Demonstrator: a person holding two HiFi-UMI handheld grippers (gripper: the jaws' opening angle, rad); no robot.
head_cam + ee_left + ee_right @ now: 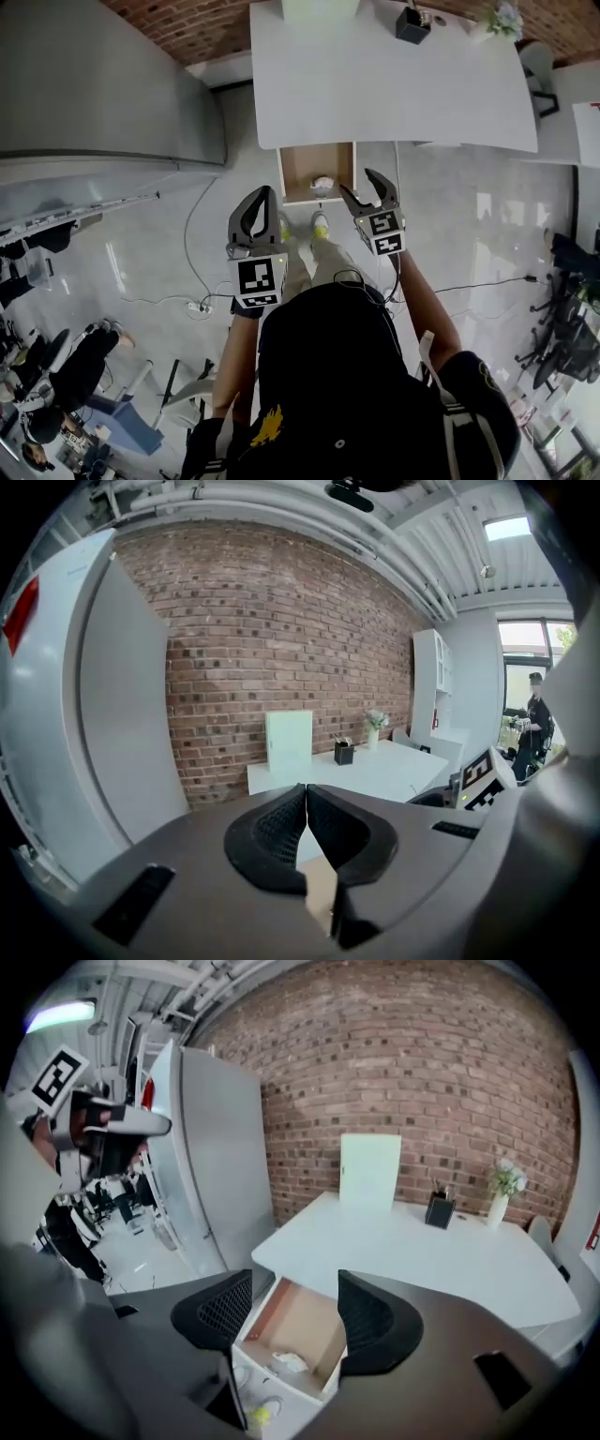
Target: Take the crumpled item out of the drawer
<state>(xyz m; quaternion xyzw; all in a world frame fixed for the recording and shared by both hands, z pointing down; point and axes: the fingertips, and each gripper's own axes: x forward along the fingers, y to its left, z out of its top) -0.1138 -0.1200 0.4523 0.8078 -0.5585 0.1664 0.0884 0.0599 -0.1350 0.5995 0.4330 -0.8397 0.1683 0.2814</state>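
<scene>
Status entry, drawer retrieval. I am logging the drawer (298,171) as standing open, pulled out from under the front edge of the white table (394,84), so the opening step is looking done. The crumpled item (322,184), small and pale, is lying inside the drawer on its brown floor, close to the front wall. Nothing is touching it, so the pick itself is remaining to do. The right tool (357,181) is hovering above the drawer's right front corner with its jaws spread wide and nothing between them. In the right gripper view I am seeing the crumpled item framed below the gap, well apart from the jaws. The left tool (265,194) is hanging to the left of the drawer, outside it, with its jaws pressed together on nothing, and I am judging it idle for this job. A black pen holder (412,23) is sitting on the table far behind the drawer, uninvolved. The person's shoes (320,225) are showing on the floor just in front of the drawer. Outstanding, as I am reading it: lowering the right tool into the drawer, closing on the crumpled item, and lifting it clear over the front wall.
</scene>
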